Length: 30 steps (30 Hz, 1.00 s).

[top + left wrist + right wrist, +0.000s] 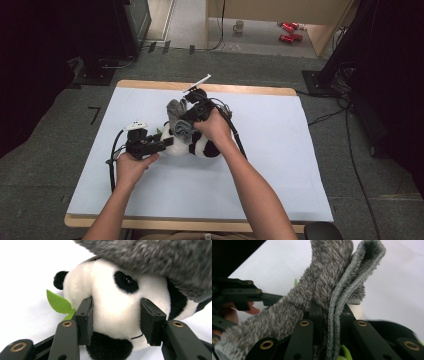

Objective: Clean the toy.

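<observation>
A black-and-white panda plush [202, 148] lies on the white table sheet [280, 150] near its middle. My left gripper [162, 142] comes in from the left, and its pads press on either side of the panda's white head [115, 307], below the eye. A green felt leaf [58, 303] sticks out beside the head. My right gripper [182, 127] is above the panda, shut on a grey fuzzy cloth [175, 112] whose folded hem stands pinched between the jaws [331, 312]. The cloth [162, 260] hangs over the top of the panda and hides part of its body.
The sheet covers a wooden-edged table [150, 83] with free room to the right and in front. Beyond the far edge, a mug [239, 26] and red items [289, 31] lie on the floor. Black stands flank the table. A cable [239, 140] trails along the right forearm.
</observation>
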### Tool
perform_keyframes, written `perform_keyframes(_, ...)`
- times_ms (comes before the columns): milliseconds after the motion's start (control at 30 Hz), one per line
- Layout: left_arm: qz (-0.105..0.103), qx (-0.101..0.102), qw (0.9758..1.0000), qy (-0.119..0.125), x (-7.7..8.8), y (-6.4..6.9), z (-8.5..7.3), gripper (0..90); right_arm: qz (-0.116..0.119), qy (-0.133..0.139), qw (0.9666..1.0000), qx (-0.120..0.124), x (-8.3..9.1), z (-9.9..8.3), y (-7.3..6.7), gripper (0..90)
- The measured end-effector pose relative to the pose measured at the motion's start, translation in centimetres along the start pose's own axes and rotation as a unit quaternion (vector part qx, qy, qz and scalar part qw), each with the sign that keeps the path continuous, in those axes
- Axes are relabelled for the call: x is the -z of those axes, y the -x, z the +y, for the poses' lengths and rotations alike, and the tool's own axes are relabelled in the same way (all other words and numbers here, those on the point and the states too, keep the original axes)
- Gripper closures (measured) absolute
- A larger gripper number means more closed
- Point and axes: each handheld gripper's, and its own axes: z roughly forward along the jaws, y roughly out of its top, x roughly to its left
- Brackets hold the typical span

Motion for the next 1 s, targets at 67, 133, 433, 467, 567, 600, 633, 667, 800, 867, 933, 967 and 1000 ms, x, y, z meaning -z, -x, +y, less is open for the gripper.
perform_keyframes(67,0.004,-0.006,1.0,-0.002,0.0,0.1,0.0,50.4,-0.022,-0.009,0.9997,0.008,0.4,-0.3,0.6,79.5)
perform_keyframes(133,0.005,-0.014,0.9999,-0.005,0.0,0.1,0.0,50.5,-0.041,-0.022,0.9989,0.005,0.7,-0.8,1.7,79.5)
perform_keyframes(433,0.0,-0.044,0.9989,0.014,0.3,0.0,0.0,46.5,-0.035,-0.001,0.9992,-0.02,1.0,-2.2,3.3,79.4)
perform_keyframes(467,-0.004,-0.047,0.9986,0.022,0.4,0.1,-0.1,43.6,-0.036,0.0,0.9991,-0.021,1.0,-2.2,3.4,79.4)
perform_keyframes(567,-0.016,-0.051,0.9978,0.039,0.6,0.1,-0.2,34.4,-0.036,0.003,0.9988,-0.032,1.0,-2.1,3.8,79.4)
perform_keyframes(600,-0.02,-0.05,0.9977,0.04,0.7,0.1,-0.2,31.6,-0.035,0.006,0.9987,-0.037,0.9,-2.1,4.0,79.4)
perform_keyframes(633,-0.023,-0.052,0.9976,0.038,0.8,0.1,-0.3,29.0,-0.035,0.009,0.9986,-0.039,0.9,-2.1,4.1,79.3)
perform_keyframes(667,-0.023,-0.055,0.9976,0.034,0.8,0.2,-0.4,27.3,-0.035,0.011,0.9985,-0.041,0.9,-2.1,4.2,79.2)
perform_keyframes(800,-0.013,-0.083,0.9964,0.014,0.4,0.5,-1.0,22.2,-0.031,0.01,0.9985,-0.044,0.8,-1.9,4.5,78.9)
perform_keyframes(867,-0.011,-0.087,0.996,0.02,-0.4,0.6,-1.5,20.0,-0.032,0.01,0.9984,-0.045,0.7,-1.7,4.5,78.9)
perform_keyframes(933,0.003,-0.096,0.9948,0.034,-1.2,0.8,-1.8,17.2,-0.034,0.01,0.9982,-0.047,0.6,-1.6,4.5,79.0)
perform_keyframes(967,0.012,-0.097,0.9944,0.041,-1.4,0.9,-1.9,17.1,-0.037,0.013,0.9981,-0.047,0.6,-1.5,4.5,79.1)
perform_keyframes(1000,0.018,-0.094,0.9944,0.045,-1.6,0.9,-1.8,17.7,-0.041,0.015,0.9979,-0.048,0.6,-1.4,4.4,79.2)
